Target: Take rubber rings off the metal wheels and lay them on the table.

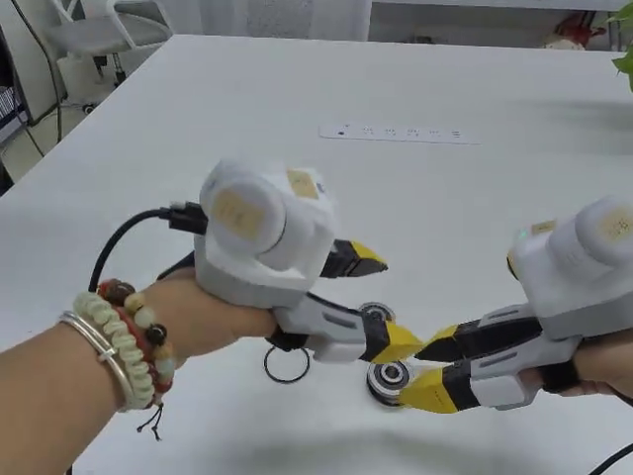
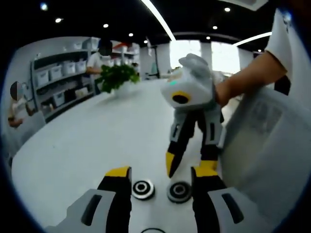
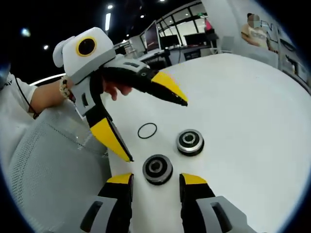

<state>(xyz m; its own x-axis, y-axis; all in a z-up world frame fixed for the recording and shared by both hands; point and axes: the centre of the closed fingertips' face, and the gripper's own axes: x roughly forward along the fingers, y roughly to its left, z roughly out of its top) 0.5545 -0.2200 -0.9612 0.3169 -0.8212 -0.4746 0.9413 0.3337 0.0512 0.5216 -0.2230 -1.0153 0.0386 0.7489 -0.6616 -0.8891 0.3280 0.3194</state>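
Two metal wheels lie side by side on the white table point(image 1: 475, 208). The near wheel point(image 1: 389, 378) point(image 3: 157, 169) point(image 2: 180, 191) has a dark rim; the far wheel point(image 1: 376, 314) point(image 3: 190, 141) point(image 2: 143, 189) looks brighter. A loose black rubber ring point(image 1: 287, 364) point(image 3: 147, 130) lies flat to their left. My left gripper point(image 1: 394, 302) point(image 2: 161, 173) is open, its jaws spread above the wheels. My right gripper point(image 1: 417, 372) point(image 3: 156, 179) is open too, tips at the near wheel's sides without closing on it. Each gripper shows in the other's view, the right gripper point(image 2: 188, 167) and the left gripper point(image 3: 155, 130).
A white power strip point(image 1: 401, 132) lies flat farther back on the table. An office chair point(image 1: 94, 35) stands past the far left corner. A green plant point(image 2: 116, 76) sits at the table's right end. People stand near shelves in the background.
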